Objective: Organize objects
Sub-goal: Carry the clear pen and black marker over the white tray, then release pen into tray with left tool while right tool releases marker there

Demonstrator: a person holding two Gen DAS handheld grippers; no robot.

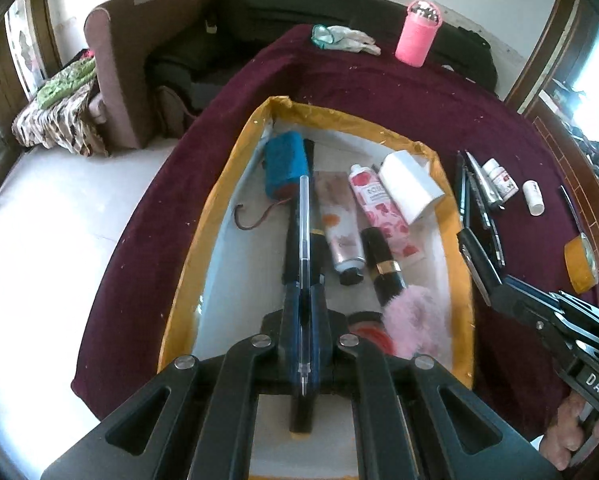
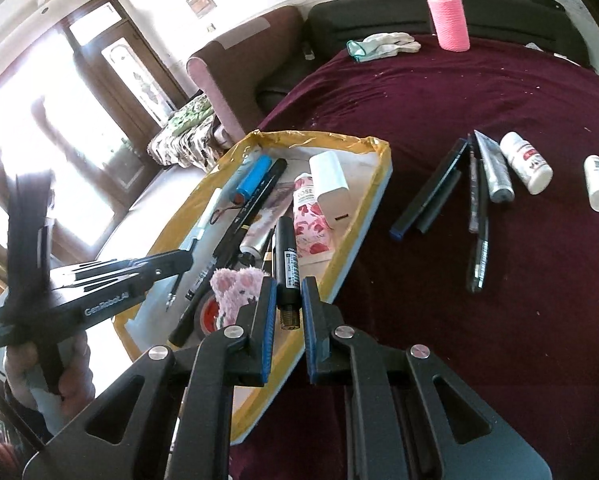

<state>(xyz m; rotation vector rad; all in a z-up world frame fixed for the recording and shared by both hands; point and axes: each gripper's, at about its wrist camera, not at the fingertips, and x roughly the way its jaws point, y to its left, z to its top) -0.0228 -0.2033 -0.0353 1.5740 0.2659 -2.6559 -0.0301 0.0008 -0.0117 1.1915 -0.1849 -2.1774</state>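
Tray (image 1: 455, 240): 2 tubes | left gripper (image 1: 305, 300): 1 pen (image 1: 304, 240)

A home, a lived-in sitting room: a brown armchair (image 1: 135, 60) and a black sofa (image 1: 299, 4) stand past the far edge of a table under a maroon cloth (image 1: 439, 92), patterned bedding (image 2: 183, 136) lies heaped by a wooden glazed door (image 2: 139, 64), framed pictures (image 2: 199, 2) hang above
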